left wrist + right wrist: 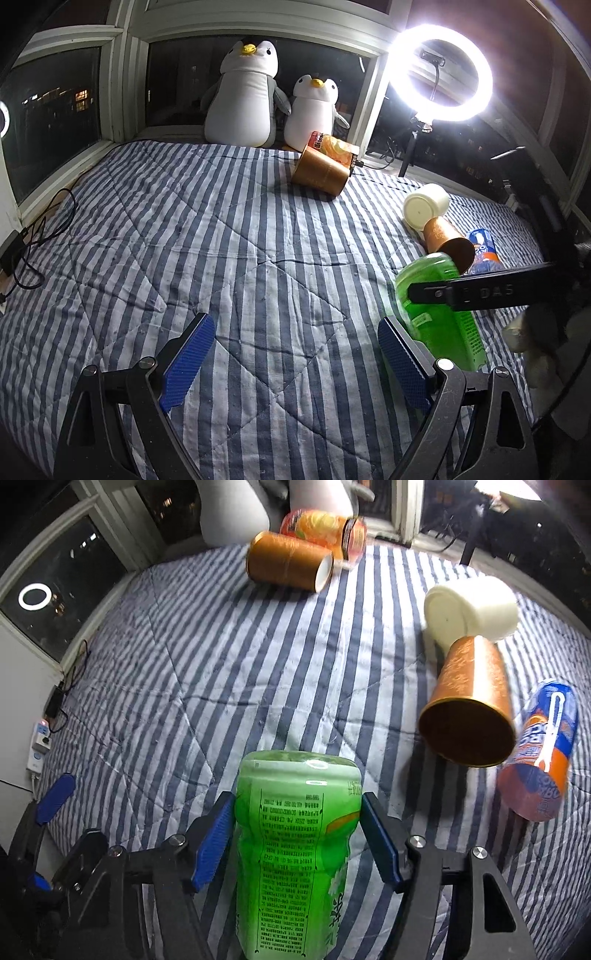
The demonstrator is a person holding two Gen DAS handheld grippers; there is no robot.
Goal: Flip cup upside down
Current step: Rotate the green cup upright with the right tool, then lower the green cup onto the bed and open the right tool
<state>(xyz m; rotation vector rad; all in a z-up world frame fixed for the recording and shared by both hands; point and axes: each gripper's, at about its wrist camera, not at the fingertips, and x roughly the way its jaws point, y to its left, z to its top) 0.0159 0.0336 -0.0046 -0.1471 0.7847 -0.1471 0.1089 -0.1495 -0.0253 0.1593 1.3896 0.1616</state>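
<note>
Translucent green cup (pixel 297 853), ribbed plastic with a printed Chinese label, sits clamped between the right gripper's (pixel 297 840) blue textured pads. Left gripper (pixel 295 365) hangs spread wide, empty, above the striped quilt (pixel 207 236).

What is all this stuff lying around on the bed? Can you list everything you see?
Green cup: 1, translucent green with printed label, held between the right gripper's pads.
Copper cups: 2, one on its side near the penguins, one tipped with its open mouth toward the cameras.
White cup: 1, on its side behind the tipped copper cup.
Orange printed cup: 1, behind the far copper cup.
Blue-orange cup: 1, on its side at the right.
Penguin plushies: 2, white-grey, by the window.
Ring light: 1, lit, right of the penguins.
Striped quilt: 1, blue-white.
Cables: black, left edge.
Left gripper: open, empty.
Right gripper: shut on the green cup.
</note>
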